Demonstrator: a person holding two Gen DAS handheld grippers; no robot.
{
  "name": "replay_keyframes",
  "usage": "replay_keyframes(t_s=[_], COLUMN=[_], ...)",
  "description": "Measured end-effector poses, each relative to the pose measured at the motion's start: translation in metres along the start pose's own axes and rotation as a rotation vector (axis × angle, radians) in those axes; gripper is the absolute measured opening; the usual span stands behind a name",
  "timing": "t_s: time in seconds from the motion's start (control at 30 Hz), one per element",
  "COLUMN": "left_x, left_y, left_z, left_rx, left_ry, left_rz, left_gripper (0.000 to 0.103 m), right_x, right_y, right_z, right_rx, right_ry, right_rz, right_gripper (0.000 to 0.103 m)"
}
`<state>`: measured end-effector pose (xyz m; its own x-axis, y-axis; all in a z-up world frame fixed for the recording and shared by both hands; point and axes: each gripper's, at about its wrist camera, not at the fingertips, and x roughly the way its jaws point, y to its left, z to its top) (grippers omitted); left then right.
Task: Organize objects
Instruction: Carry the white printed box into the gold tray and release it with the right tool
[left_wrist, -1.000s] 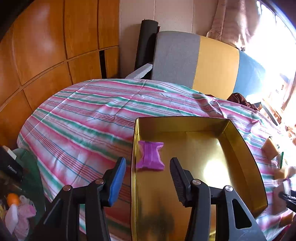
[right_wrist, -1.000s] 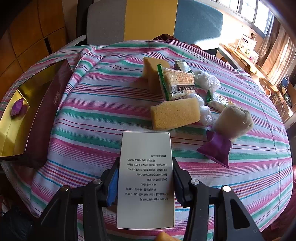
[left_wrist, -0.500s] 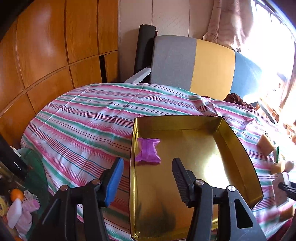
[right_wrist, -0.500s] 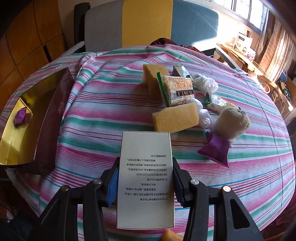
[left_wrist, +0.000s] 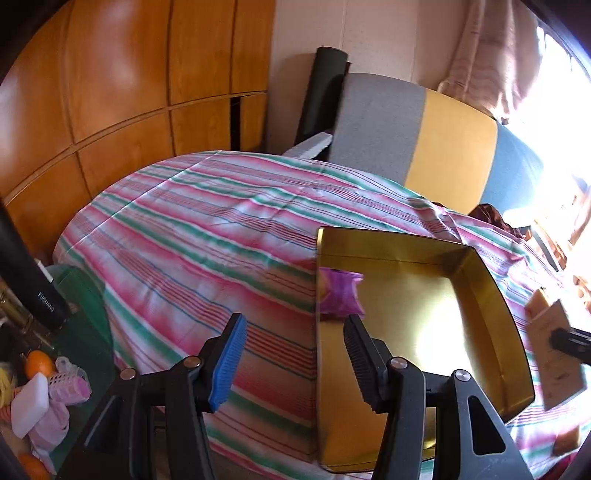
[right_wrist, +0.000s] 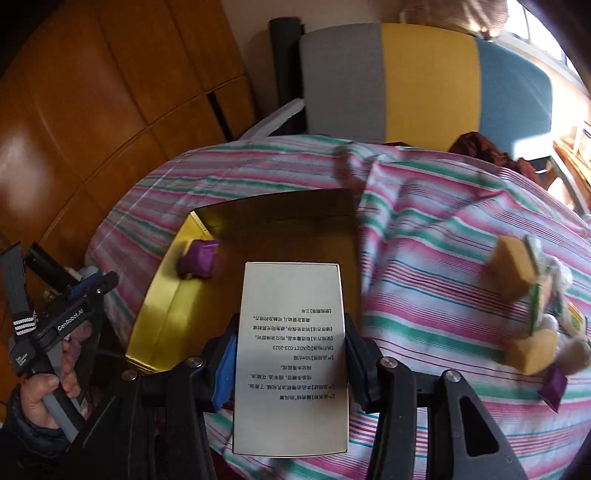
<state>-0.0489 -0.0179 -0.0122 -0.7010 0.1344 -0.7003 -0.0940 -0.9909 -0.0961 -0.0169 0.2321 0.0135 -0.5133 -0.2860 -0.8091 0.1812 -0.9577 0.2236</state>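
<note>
Now the right gripper (right_wrist: 290, 354), clamped on the white box (right_wrist: 291, 354), has swung from the clutter to above the gold tray (right_wrist: 159, 310); left gripper (left_wrist: 291, 354) gapes, empty; placement looks imminent

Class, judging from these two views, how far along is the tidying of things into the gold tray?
Done: one purple packet lies in the gold tray. In hand: the right gripper is shut on a white box, held over the tray's near edge. The left gripper is open and empty. Left: sponges, a cracker pack and another purple packet remain on the tablecloth.
</note>
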Motion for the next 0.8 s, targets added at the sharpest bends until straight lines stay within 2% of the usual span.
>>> replay_keyframes(t_s=[0.17,0.33,0.4,0.53,0.6,0.7,0.8], left_x=[0.001,0.004,0.007,0.013,0.014,0.015,0.016], left_y=[0.026,0.046,0.050,0.055,0.056,0.056,0.056], left_z=[-0.005,-0.009,-0.010,-0.013,-0.015,-0.017,-0.017], left_rx=[-0.049,-0.094,-0.103,-0.109,-0.106,-0.103,-0.104], left_ry=[0.014,0.027,0.032,0.047,0.052,0.055,0.053], left_rz=[0.015,0.021,0.022,0.017,0.013,0.010,0.011], left_gripper=[0.056,0.059,0.060,0.060,0.060,0.060,0.061], right_x=[0.084,0.145,0.163,0.183,0.187,0.188,0.180], right_y=[0.064,0.098,0.104,0.103,0.095,0.083,0.078], right_z=[0.023,0.035,0.043,0.066,0.074,0.081,0.079], right_rx=[-0.134,-0.185,-0.172,-0.071,0.021,0.137,0.159], right_ry=[0.201,0.317,0.322,0.261,0.234,0.228,0.196], right_rz=[0.001,-0.038,-0.077,-0.125,-0.097,-0.005,0.043], right_gripper=[0.050,0.050,0.050,0.050,0.050,0.052,0.061])
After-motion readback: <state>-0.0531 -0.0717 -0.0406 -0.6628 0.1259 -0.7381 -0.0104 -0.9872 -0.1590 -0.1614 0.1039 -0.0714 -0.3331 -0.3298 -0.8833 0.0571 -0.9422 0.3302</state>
